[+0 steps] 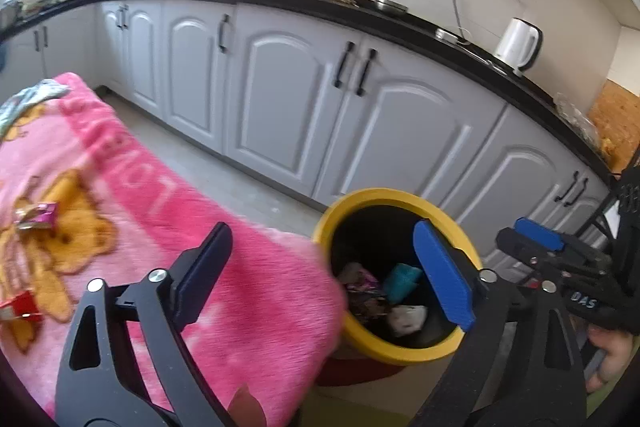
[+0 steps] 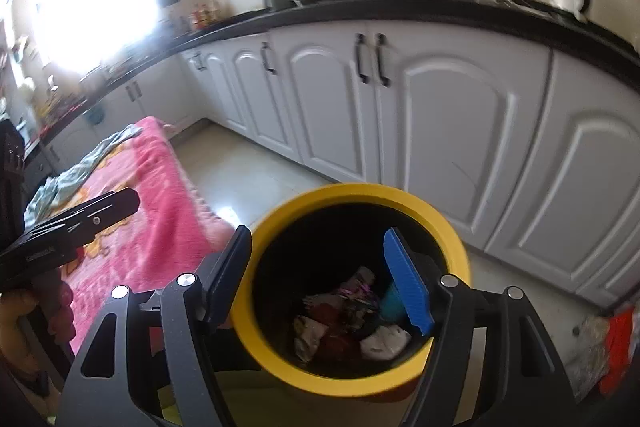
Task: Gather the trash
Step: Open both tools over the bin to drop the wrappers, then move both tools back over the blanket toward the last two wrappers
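Wrappers fill the yellow-rimmed bin under our right gripper, released and empty. Our left gripper is released too, between bin and pink blanket, where a wrapper lies far left.

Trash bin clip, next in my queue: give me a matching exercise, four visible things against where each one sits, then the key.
Things:
1. teal wrapper
2. white electric kettle
3. purple snack wrapper
4. right gripper

Places:
A. on the black countertop
B. lying on the pink blanket
C. inside the yellow-rimmed trash bin
D. jaws open above the bin's mouth

Pairs: 1-C, 2-A, 3-B, 4-D
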